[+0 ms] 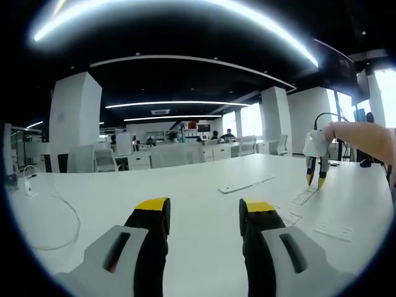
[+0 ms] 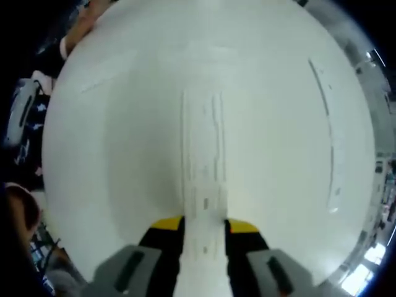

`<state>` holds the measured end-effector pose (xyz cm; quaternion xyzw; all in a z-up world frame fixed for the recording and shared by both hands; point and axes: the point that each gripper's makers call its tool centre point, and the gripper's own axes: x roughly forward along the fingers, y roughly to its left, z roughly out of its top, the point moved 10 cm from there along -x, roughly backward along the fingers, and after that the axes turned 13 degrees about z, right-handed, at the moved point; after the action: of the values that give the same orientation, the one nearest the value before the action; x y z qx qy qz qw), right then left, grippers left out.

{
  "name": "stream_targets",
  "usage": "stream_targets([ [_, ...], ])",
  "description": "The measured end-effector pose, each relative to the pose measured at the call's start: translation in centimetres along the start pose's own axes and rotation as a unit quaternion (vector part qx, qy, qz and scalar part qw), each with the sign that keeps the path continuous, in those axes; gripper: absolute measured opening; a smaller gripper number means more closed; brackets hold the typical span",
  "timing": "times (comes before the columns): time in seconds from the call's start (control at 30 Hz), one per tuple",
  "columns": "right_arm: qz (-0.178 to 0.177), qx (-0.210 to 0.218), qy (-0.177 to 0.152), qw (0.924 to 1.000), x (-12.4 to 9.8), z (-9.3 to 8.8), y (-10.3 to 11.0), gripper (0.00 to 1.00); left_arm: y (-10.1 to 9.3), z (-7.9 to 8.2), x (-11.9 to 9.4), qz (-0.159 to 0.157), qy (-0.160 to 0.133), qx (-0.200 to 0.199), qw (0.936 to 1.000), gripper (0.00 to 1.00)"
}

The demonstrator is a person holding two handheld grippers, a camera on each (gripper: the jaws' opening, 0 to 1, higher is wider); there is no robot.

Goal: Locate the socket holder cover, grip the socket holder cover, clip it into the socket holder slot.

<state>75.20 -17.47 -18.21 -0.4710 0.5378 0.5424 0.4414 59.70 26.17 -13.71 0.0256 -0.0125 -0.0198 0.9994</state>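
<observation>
Straddling socket holder cover (image 2: pixel 203 185), right tongs (image 2: pixel 204 226), bare table (image 2: pixel 111 154) around

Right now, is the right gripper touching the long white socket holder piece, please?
Touching: in the right gripper view, the right gripper has both jaws pressed against the white socket holder piece.

Nothing legible anywhere — no text, label, brand or number reads on the white table (image 1: pixel 185 185), and the far office signs are just blur — too small.
</observation>
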Motion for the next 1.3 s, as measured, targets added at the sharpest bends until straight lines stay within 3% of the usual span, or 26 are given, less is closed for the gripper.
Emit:
stream_targets([
  [0.3, -0.002, 0.005, 0.004, 1.0000, -0.7, -0.4, -1.6, 0.29, -0.3, 0.0, -0.1, -0.004, 0.000, 0.000, 1.0000, 0.46],
  [0.53, -0.016, 0.021, -0.008, 0.9996, -0.4, -0.3, -0.8, 0.37, -0.3, 0.1, -0.1, -0.005, -0.002, -0.002, 1.0000, 0.46],
  [0.63, -0.016, 0.045, -0.009, 0.9988, -0.4, -0.8, -0.4, 0.48, -0.3, 0.1, -0.2, -0.006, -0.005, -0.004, 1.0000, 0.46],
  [0.73, -0.032, 0.051, -0.017, 0.9980, -1.6, -1.2, 0.1, 0.47, -0.4, 0.0, -0.1, -0.005, -0.004, -0.004, 1.0000, 0.46],
  [0.83, -0.072, 0.052, -0.054, 0.9946, -3.5, -1.1, 0.6, 0.47, -0.6, -0.1, -0.1, -0.008, -0.001, -0.002, 1.0000, 0.46],
  [1.03, -0.119, 0.043, -0.117, 0.9851, -6.2, -1.2, 2.1, 0.44, -1.0, -0.4, 0.0, -0.012, 0.002, 0.002, 0.9999, 0.46],
  [1.1, -0.125, 0.054, -0.157, 0.9781, -6.9, -1.5, 2.7, 0.43, -1.1, -0.6, 0.1, -0.012, 0.006, 0.002, 0.9999, 0.46],
  [1.3, -0.166, 0.066, -0.229, 0.9569, -8.5, -3.4, 3.7, 0.32, -1.2, -0.8, 0.3, -0.015, 0.009, 0.001, 0.9998, 0.46],
])
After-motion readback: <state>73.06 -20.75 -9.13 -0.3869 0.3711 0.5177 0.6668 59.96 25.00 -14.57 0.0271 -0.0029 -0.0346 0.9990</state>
